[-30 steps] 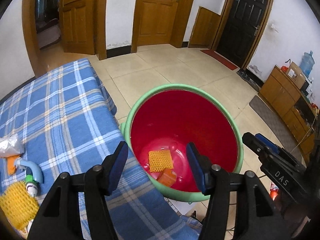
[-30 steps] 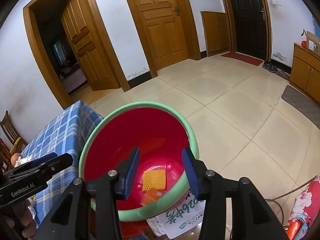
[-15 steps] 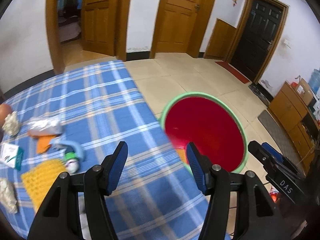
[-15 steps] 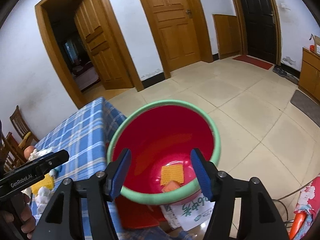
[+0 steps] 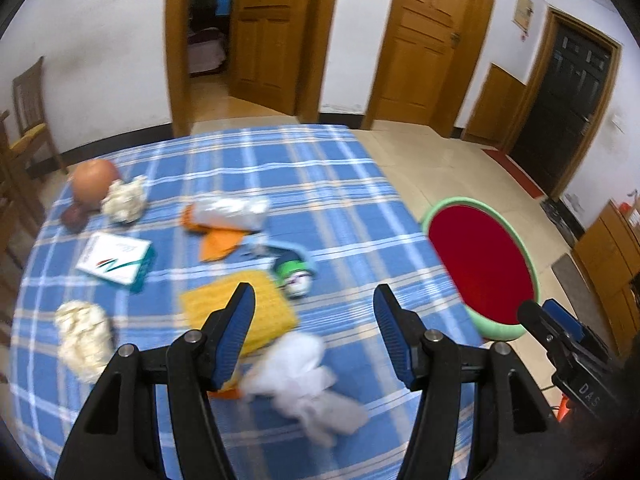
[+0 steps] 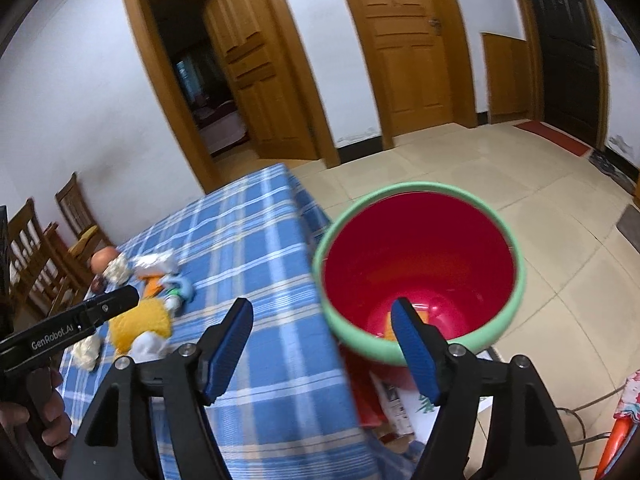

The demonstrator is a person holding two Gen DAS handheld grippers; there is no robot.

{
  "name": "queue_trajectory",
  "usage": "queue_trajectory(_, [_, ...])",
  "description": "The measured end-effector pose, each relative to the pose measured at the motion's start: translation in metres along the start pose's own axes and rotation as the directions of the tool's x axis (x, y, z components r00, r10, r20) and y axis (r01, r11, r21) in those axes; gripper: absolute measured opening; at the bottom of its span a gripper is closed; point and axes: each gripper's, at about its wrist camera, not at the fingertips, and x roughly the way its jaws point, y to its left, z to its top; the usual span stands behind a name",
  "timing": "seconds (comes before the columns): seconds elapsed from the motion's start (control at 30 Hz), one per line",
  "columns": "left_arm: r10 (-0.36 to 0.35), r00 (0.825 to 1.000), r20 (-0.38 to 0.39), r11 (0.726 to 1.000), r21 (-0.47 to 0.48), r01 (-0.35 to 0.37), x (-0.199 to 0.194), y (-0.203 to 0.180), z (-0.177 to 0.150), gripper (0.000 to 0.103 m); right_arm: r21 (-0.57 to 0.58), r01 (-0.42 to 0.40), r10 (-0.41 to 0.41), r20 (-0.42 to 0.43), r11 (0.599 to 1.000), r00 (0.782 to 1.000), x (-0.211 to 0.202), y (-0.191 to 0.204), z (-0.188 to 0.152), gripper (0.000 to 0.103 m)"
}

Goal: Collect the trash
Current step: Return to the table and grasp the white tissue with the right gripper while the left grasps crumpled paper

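Note:
My left gripper [image 5: 314,330] is open and empty above the blue plaid table [image 5: 340,184]. Under it lie a yellow foam net [image 5: 264,312] and a white crumpled tissue [image 5: 304,376]. Farther off lie a small bottle [image 5: 294,274], an orange wrapper with silver foil [image 5: 224,220], a white carton [image 5: 116,258] and two paper wads [image 5: 86,334]. My right gripper [image 6: 322,342] is open and empty, between the table edge and the red bin with a green rim [image 6: 418,264]. The bin holds an orange scrap [image 6: 388,326]. The bin [image 5: 484,264] also shows in the left wrist view, right of the table.
An apple [image 5: 94,186] and a dark fruit [image 5: 74,216] sit at the table's far left. Wooden chairs [image 6: 44,248] stand behind the table. Papers [image 6: 416,408] lie on the tile floor by the bin. Cabinets [image 5: 608,256] line the right wall.
My left gripper has swung left from over the bin to over the table's trash. My right gripper has opened wider and shifted left, off the bin's centre.

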Motion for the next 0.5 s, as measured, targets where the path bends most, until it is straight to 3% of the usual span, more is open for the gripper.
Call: queue_trajectory(0.5, [0.137, 0.99, 0.018, 0.984, -0.119, -0.134, -0.029, 0.086, -0.024, 0.063, -0.115, -0.097, 0.09, -0.063, 0.989, 0.994, 0.016, 0.075, -0.019, 0.079])
